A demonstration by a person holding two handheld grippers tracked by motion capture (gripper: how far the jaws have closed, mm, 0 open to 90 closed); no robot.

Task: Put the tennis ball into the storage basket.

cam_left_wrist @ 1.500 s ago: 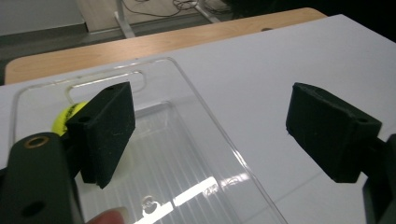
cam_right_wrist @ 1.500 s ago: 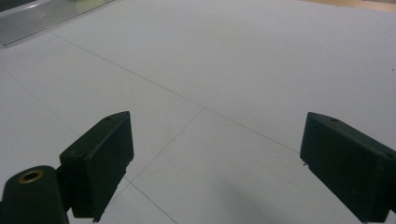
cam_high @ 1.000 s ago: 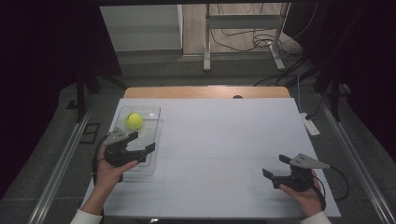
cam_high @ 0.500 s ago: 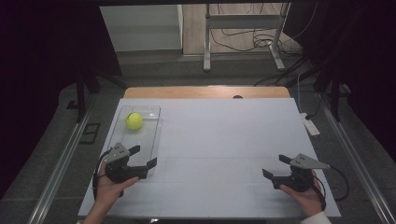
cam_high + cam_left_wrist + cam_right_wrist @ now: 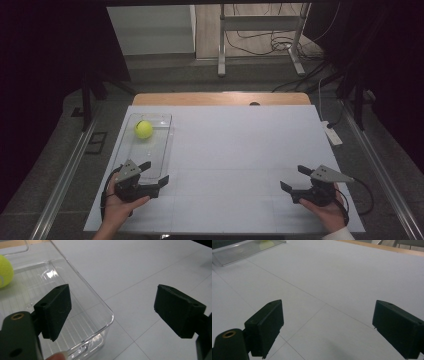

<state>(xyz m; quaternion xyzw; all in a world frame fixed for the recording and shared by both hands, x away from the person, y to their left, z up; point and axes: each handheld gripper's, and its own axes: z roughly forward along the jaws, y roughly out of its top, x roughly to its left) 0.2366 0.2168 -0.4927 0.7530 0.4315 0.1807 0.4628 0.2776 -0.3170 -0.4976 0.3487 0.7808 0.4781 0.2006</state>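
Resting at the near end of the clear plastic tray, the left tongs stand wide with nothing between the pads; in the left gripper view one black pad hangs over the tray's floor and the other over the bare counter, so the tray's rounded near corner lies between them untouched. The tennis ball sits inside the tray at its far end, well apart from both tongs. The right tongs are also wide and empty, low over the counter's near right part.

As I judge it, the ball is placed in the tray and the hands are drawn back, so the work looks at or near its close. If the ball is to be taken up, the left tongs would need to travel forward along the tray, come down over the ball and close across its middle, clear of the tray's walls.

The ball is round, yellow-green and felt-covered, with a pale seam at its edge in the left gripper view; it should give slightly and grip well. The tray is thin, glossy and transparent, ribbed along its floor, with a rolled lip; it looks light and likely to slide if nudged. The counter is a matte white sheet with faint grid lines, a wooden edge showing at its far side.
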